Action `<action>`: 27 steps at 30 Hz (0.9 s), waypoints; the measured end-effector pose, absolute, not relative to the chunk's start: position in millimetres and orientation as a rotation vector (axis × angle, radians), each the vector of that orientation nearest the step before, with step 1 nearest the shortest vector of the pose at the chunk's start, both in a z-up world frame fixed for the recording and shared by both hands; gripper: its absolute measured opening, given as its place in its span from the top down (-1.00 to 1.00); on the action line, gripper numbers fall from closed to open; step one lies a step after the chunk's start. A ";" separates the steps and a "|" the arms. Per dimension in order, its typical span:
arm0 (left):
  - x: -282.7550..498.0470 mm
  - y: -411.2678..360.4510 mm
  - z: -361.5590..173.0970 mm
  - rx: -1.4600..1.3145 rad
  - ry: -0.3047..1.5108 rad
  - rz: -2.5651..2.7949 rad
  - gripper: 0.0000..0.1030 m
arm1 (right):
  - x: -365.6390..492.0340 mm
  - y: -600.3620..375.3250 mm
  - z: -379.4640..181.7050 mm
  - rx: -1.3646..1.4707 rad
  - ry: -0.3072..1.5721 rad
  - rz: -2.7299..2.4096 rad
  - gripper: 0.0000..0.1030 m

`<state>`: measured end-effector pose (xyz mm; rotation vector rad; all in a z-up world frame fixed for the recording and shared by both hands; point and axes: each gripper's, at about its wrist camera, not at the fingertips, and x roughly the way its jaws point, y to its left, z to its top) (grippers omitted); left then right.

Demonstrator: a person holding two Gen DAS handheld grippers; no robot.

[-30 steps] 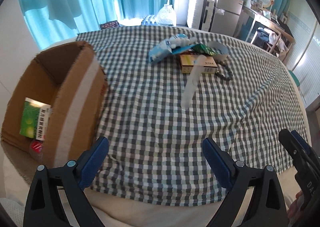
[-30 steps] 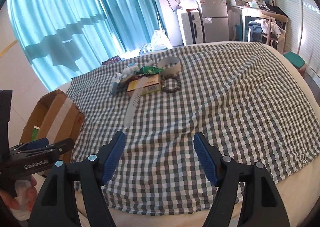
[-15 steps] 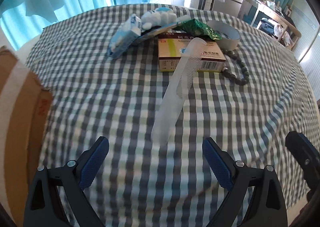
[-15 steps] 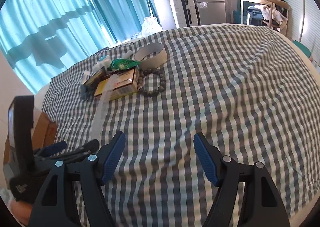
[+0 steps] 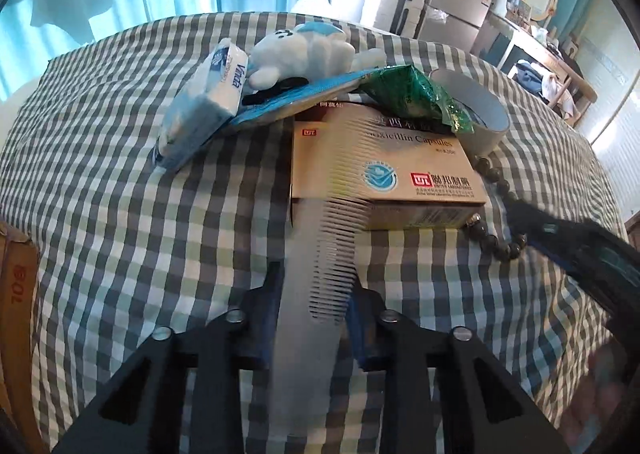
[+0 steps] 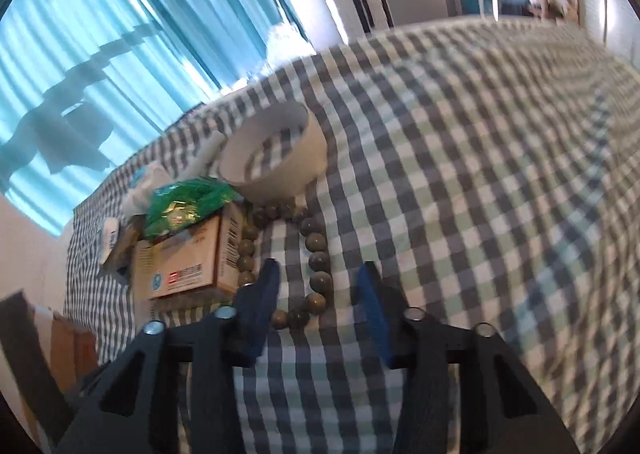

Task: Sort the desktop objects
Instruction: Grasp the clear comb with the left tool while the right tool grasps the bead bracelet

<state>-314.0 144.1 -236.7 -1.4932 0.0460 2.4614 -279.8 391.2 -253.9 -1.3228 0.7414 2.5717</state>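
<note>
The left hand-held gripper (image 5: 312,318), at the bottom centre of the left wrist view, has just been closing, and the translucent comb (image 5: 320,274) stands between its blue pads; the pads look to be against the comb's spine and its tooth tips, so I judge it gripped. The comb runs up the frame from the gripper, its far end resting on the tan medicine box (image 5: 384,170) at the centre. It looks light, thin and fairly stiff, with smooth plastic that could slide or twist in the pads. The plain handle end near the gripper is the better hold, since the teeth could bend.

In the right wrist view, the right hand-held gripper (image 6: 318,296) has also just been closing. Its jaws straddle the near part of the bead bracelet (image 6: 316,258), which lies on the checked cloth of the desk (image 6: 480,174) just right of the medicine box. A gap shows between the pads and the beads, so it is not yet gripping. The beads look hard, round and strung loosely, so the loop will sag and may roll out of a pinch; taking one or two beads squarely across seems safest.

Above the box lie a green foil packet (image 5: 412,94), a tape roll (image 5: 476,114), a tissue pack (image 5: 204,102) and a plush toy (image 5: 300,50).
</note>
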 end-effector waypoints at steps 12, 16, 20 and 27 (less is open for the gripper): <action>-255.7 102.3 -209.8 -1.551 -0.005 2.424 0.49 | -174.6 355.3 -226.4 -1.339 0.717 2.638 0.78; -223.5 90.5 -186.3 -1.521 0.025 2.434 0.49 | -135.8 343.2 -209.7 -1.344 0.774 2.674 0.78; -201.5 78.1 -162.2 -1.501 -0.050 2.436 0.49 | -110.7 334.7 -185.7 -1.352 0.772 2.717 0.78; -156.1 75.8 -123.3 -1.421 0.025 2.431 0.49 | -65.4 303.9 -142.6 -1.271 0.672 2.819 0.78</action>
